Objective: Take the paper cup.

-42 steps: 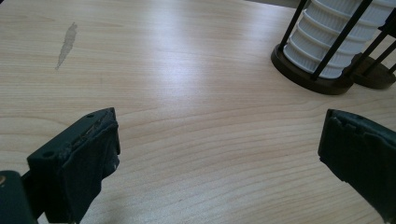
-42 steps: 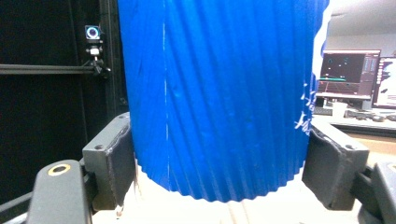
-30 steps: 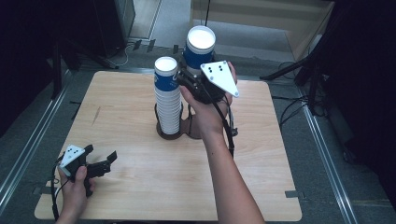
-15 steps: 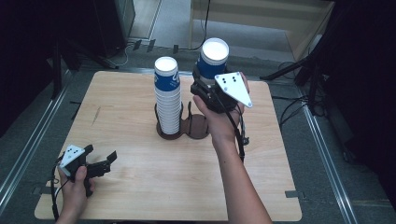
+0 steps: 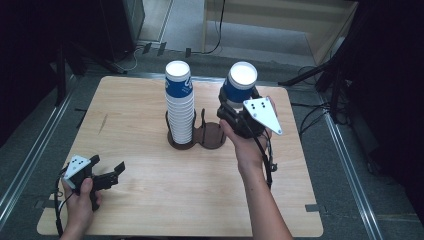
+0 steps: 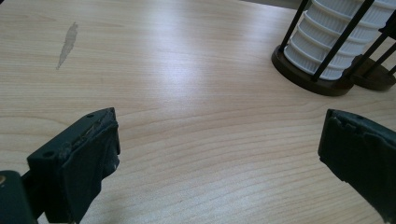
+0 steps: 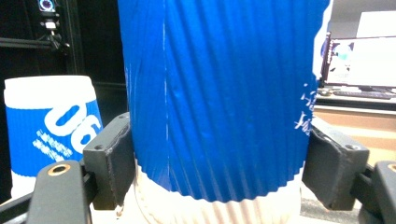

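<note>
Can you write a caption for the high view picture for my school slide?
Right gripper lifts one blue paper cup beside the cup stack in its holder.

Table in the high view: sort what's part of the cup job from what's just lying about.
In the job: blue cup clamped in the right gripper; cup stack; dark two-ring holder.

Just there: left gripper, open and idle; table; floor cables.
</note>
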The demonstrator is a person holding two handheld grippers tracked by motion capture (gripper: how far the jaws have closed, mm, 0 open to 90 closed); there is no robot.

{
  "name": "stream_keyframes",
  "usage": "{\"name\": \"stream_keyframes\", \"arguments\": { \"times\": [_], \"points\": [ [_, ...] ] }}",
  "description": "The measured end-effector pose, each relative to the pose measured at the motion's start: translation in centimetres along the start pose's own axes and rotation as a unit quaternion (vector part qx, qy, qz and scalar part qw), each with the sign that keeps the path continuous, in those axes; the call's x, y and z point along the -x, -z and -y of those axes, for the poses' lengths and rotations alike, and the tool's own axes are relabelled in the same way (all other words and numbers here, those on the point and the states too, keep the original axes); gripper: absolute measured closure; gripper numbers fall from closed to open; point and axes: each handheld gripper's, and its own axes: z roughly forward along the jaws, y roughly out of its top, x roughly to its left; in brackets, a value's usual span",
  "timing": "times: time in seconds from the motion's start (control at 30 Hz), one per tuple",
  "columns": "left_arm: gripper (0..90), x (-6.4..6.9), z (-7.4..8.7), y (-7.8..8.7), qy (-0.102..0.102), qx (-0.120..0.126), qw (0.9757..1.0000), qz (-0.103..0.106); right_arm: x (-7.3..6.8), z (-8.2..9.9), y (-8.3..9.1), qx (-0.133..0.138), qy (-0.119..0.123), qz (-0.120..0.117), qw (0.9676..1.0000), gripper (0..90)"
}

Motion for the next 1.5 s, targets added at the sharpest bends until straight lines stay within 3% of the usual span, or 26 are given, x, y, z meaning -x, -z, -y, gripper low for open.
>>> {"name": "stream_keyframes", "arguments": {
  "times": [0.43,0.53,0.63,0.73,0.83,1.0,1.13,1.23,1.27,1.37,1.5],
  "points": [
    [0.0,-0.2,0.0,0.0,0.013,0.003,0.9999,-0.002,2.2,3.2,3.0,-0.018,0.0,0.01,0.9998,20.8],
    [0.0,-0.3,0.0,0.0,0.014,0.002,0.9999,-0.002,2.6,4.2,3.9,-0.025,-0.012,0.013,0.9995,20.8],
    [0.0,-0.4,0.0,0.0,0.017,0.001,0.9998,0.0,2.8,4.7,4.3,-0.027,-0.01,0.014,0.9995,20.8],
    [0.0,-0.7,0.0,0.1,0.034,0.012,0.9993,-0.014,2.9,5.8,5.2,-0.032,0.006,0.006,0.9994,20.5],
    [0.0,-0.5,0.0,0.2,0.023,0.012,0.9995,-0.018,2.8,6.4,5.7,-0.036,0.013,0.004,0.9993,20.5],
    [0.0,-0.5,0.1,0.4,0.029,0.018,0.9993,-0.017,2.7,7.8,7.1,-0.041,0.008,-0.006,0.9991,20.5],
    [0.0,0.0,0.2,0.5,0.005,0.022,0.9995,-0.021,3.0,9.0,8.3,-0.048,0.005,-0.008,0.9988,20.5],
    [7.2,0.2,0.2,0.4,0.003,0.022,0.9991,-0.036,3.1,9.6,8.6,-0.054,0.003,-0.005,0.9985,20.5],
    [11.3,0.1,0.2,0.4,0.009,0.022,0.9992,-0.031,3.2,10.1,8.8,-0.061,-0.002,-0.007,0.9981,20.5],
    [9.4,-0.3,0.1,0.3,0.019,0.015,0.9995,-0.022,3.2,11.0,8.8,-0.073,-0.001,-0.007,0.9973,20.5],
    [6.9,0.0,-0.1,0.3,-0.002,0.002,1.0,-0.006,2.9,11.5,9.0,-0.083,-0.005,-0.01,0.9965,20.5]
  ]
}}
